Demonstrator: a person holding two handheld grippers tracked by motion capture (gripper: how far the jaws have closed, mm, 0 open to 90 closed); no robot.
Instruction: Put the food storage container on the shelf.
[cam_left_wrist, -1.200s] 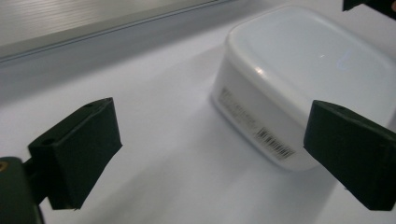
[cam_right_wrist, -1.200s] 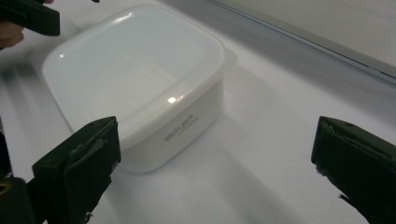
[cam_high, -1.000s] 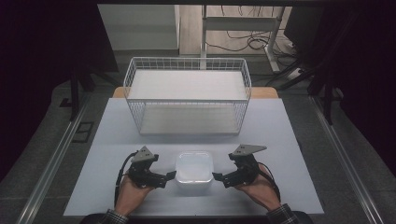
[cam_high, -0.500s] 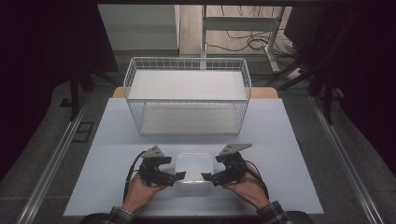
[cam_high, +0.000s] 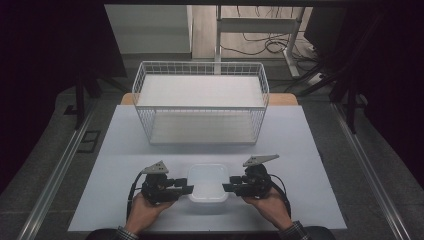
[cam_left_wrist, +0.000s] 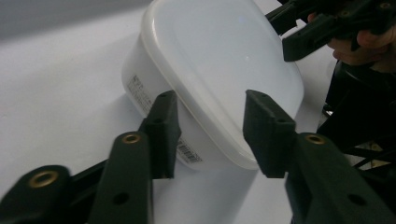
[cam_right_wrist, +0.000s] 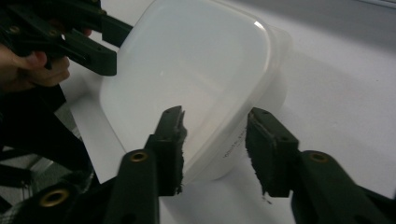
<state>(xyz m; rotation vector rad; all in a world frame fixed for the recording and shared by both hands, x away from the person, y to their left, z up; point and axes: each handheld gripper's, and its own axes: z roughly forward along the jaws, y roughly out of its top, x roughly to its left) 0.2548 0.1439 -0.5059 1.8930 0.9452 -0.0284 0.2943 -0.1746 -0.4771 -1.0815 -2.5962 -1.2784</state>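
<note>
1 white lidded container (cam_high: 208, 182) sits upright at the bench's (cam_high: 300, 150) near edge, long axis roughly front to back. 2 tongs, left tongs (cam_high: 186, 189) and right tongs (cam_high: 227, 188), have just been closing and now clamp its opposite rims. 1 wire basket (cam_high: 200, 102) behind.

i see a white plastic container (cam_high: 208, 182), lid on. it sits upright, at the table's near edge.
</note>
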